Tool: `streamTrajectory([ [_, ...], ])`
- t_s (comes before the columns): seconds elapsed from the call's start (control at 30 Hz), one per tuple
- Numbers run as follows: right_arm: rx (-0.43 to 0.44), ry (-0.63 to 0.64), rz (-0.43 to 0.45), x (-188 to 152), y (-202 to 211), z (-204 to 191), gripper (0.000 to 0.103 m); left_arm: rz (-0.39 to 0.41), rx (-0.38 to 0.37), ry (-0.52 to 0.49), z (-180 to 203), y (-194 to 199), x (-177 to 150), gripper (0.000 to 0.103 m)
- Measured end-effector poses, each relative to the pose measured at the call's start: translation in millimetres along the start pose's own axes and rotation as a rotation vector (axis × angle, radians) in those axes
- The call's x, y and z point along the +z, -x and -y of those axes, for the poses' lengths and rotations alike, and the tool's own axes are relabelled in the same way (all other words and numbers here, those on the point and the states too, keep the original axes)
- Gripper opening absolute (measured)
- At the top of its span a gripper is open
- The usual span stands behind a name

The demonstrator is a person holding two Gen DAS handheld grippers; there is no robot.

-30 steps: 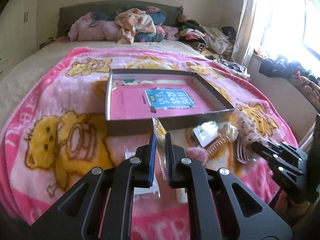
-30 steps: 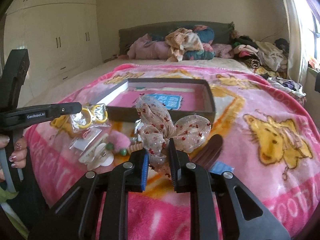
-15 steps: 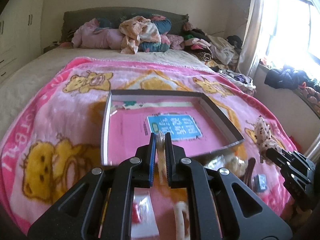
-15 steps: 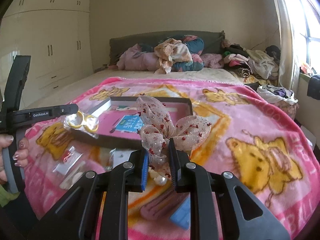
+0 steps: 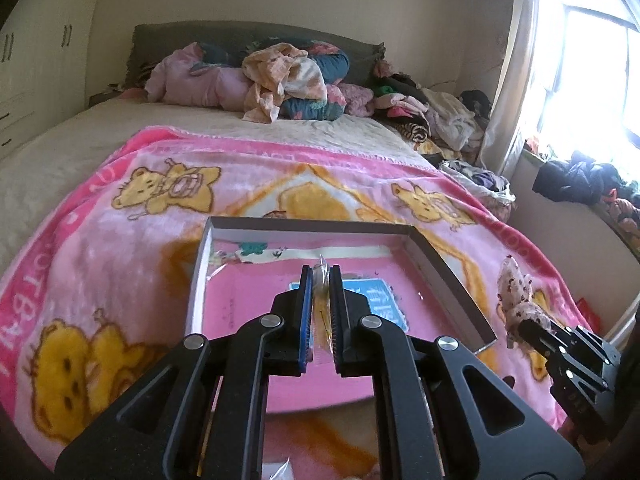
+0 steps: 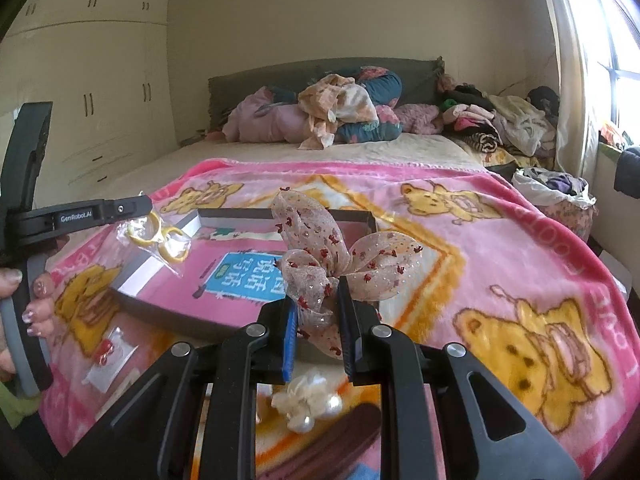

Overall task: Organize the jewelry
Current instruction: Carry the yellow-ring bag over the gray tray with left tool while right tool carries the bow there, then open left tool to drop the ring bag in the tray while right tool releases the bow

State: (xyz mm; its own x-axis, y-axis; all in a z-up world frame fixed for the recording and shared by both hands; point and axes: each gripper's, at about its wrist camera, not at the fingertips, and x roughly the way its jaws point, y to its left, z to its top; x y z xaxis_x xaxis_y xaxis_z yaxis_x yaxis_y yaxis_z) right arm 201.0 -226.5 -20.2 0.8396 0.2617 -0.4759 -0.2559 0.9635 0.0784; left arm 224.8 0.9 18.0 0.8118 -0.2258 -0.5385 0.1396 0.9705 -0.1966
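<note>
- The left gripper (image 5: 320, 280) is pinching a small clear bag of yellow rings (image 6: 158, 236), which hangs over the near-left corner of the shallow box (image 5: 448, 268) lying open on the pink bear blanket (image 5: 120, 248).
- The right gripper (image 6: 318, 292) is clamped on the knot of a sheer bow with red specks (image 6: 332, 256), held up at the near wall of the same box, over its right part.
- Risk 1: the bag is slick and caught only by an edge. My guess is it could slide out between the pads, or cling to one when they part, and land on the blanket outside the box.
- Risk 2: the bow is light and springy. Let go from this height it may bounce, catch on the box wall or tip out over the near side.
- Risk 3: the box sits on soft bedding, so a nudge from either gripper could tilt or shift it.
- Risk 4: both grippers are near each other over 1 box, so a careless swing could knock them together.
- On the blanket in front of the box lie a pearl hair piece (image 6: 308, 404), a dark brown clip (image 6: 332, 440) and a small packet with something red (image 6: 106, 354), not yet put away.
</note>
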Motion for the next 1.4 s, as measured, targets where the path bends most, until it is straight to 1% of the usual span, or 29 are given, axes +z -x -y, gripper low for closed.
streamTrajectory([
  [0.17,0.002,-0.002,-0.005,11,-16,0,0.018,-0.028,-0.057,0.004,1,-18,0,0.003],
  [0.23,0.004,-0.002,-0.014,16,-25,1,0.018,-0.039,-0.064,0.0,2,-24,-2,0.003],
  [0.37,0.008,-0.016,-0.058,22,-46,2,0.018,-0.09,-0.069,0.01,-5,-39,-9,0.003],
  [0.53,0.004,0.023,-0.096,14,-60,-6,0.018,-0.132,-0.04,0.038,-22,-50,-18,0.003],
  [0.63,0.01,0.034,-0.125,8,-67,-9,0.018,-0.145,-0.012,0.053,-33,-53,-21,0.005],
  [0.73,0.017,0.027,-0.15,4,-73,-9,0.022,-0.155,0.008,0.064,-40,-54,-24,0.007],
  [0.8,0.022,0.028,-0.157,1,-74,-9,0.024,-0.162,0.034,0.058,-44,-54,-28,0.008],
  [0.87,0.02,0.03,-0.157,0,-75,-10,0.024,-0.169,0.05,0.053,-46,-54,-34,0.009],
  [0.97,0.021,0.017,-0.152,-3,-72,-8,0.031,-0.167,0.068,0.043,-46,-51,-40,0.011],
  [1.03,0.029,0.003,-0.134,-3,-68,-6,0.042,-0.166,0.083,0.025,-44,-49,-44,0.013],
  [1.07,0.028,0.002,-0.127,-3,-66,-6,0.045,-0.166,0.087,0.019,-43,-49,-45,0.015],
  [1.1,0.026,0.001,-0.114,-2,-63,-5,0.051,-0.165,0.089,0.013,-43,-48,-48,0.016],
  [1.17,0.026,-0.001,-0.092,-1,-57,-5,0.058,-0.163,0.094,0.006,-40,-46,-52,0.022],
  [1.2,0.025,0.0,-0.084,-1,-55,-5,0.063,-0.16,0.094,0.002,-38,-44,-53,0.023],
  [1.23,0.022,0.0,-0.071,-1,-52,-5,0.07,-0.158,0.094,-0.002,-37,-43,-53,0.027],
  [1.27,0.02,-0.001,-0.056,-1,-48,-5,0.073,-0.153,0.098,-0.01,-35,-41,-53,0.032],
  [1.4,0.017,-0.003,-0.018,-2,-36,-4,0.083,-0.131,0.103,-0.033,-26,-33,-56,0.038],
])
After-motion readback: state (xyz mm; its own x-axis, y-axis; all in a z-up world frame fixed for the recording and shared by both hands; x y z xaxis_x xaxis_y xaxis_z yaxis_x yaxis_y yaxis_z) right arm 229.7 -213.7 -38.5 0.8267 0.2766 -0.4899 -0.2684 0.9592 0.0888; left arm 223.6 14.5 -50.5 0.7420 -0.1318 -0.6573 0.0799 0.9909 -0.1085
